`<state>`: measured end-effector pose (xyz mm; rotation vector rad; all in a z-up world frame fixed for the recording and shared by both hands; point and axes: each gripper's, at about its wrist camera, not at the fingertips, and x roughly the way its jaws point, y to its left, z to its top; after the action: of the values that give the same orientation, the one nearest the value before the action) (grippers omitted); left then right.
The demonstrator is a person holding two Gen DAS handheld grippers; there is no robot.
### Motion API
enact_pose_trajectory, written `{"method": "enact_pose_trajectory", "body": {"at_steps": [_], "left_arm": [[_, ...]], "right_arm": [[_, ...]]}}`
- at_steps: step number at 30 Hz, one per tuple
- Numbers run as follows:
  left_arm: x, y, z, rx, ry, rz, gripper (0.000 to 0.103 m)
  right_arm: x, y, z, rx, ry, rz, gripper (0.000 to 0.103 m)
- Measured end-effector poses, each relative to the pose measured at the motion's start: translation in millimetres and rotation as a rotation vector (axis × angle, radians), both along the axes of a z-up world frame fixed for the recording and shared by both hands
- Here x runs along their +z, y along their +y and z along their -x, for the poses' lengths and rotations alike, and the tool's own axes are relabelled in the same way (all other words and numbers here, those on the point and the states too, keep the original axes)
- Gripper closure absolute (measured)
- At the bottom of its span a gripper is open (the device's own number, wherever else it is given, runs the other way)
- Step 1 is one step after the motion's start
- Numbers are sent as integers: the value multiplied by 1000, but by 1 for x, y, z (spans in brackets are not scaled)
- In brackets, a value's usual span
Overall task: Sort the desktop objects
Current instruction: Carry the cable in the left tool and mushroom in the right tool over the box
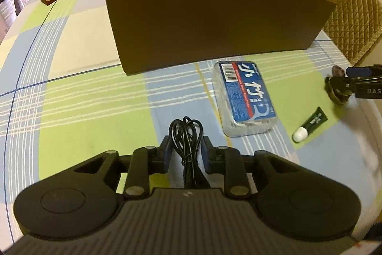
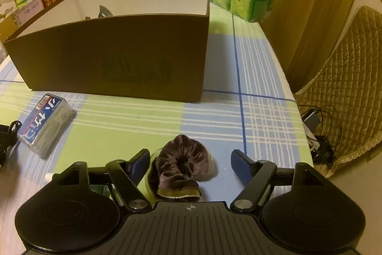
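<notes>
your left claw (image 1: 185,154) sits with its fingers straddling the bundled black cable (image 1: 187,135) on the counter (image 1: 95,99), pads close but seemingly not yet pinching; close squarely on the thick middle so no loop slips. the floss box (image 1: 246,97) and small tube (image 1: 310,124) lie further right. your right claw (image 2: 188,164) is spread wide around the brown sock (image 2: 181,159); centre it first. the big box (image 2: 114,59) waits behind.
</notes>
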<state>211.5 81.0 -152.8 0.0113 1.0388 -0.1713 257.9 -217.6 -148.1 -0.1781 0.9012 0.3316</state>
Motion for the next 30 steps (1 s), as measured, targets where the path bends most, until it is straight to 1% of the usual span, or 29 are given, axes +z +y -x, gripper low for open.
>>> {"method": "enact_pose_trajectory", "body": {"at_steps": [2, 3, 4, 5, 6, 7, 9, 11, 15, 22, 26, 30], "left_arm": [[-1, -1, 0, 1, -11, -2, 82], [-1, -2, 1, 1, -14, -1, 82], [-2, -2, 2, -6, -16, 4, 82], [-1, -3, 4, -10, -18, 6, 82], [-2, -4, 5, -16, -19, 7, 84], [-2, -4, 7, -22, -19, 7, 85], [-1, -6, 9, -23, -17, 2, 88], [-1, -6, 11, -17, -12, 2, 90], [1, -7, 15, -11, 1, 3, 90], [5, -10, 25, 1, -2, 0, 90], [12, -11, 29, 9, -16, 3, 91], [24, -11, 36, 10, -42, 12, 91]], "right_arm": [[-2, 2, -1, 10, 8, 1, 31], [-3, 2, -1, 16, 10, 8, 35], [-4, 4, -1, 25, 16, 19, 39], [-6, 5, 0, 36, 32, 22, 52], [-8, 7, 0, 45, 53, 18, 61], [-9, 7, 1, 47, 56, 7, 63], [-8, 8, 3, 55, 57, 4, 71], [-6, 9, 4, 65, 59, 4, 75], [-3, 8, 8, 80, 61, -7, 78], [2, 4, 19, 97, 72, -22, 78], [7, 2, 24, 112, 79, -33, 78], [15, 2, 28, 129, 83, -64, 78]]}}
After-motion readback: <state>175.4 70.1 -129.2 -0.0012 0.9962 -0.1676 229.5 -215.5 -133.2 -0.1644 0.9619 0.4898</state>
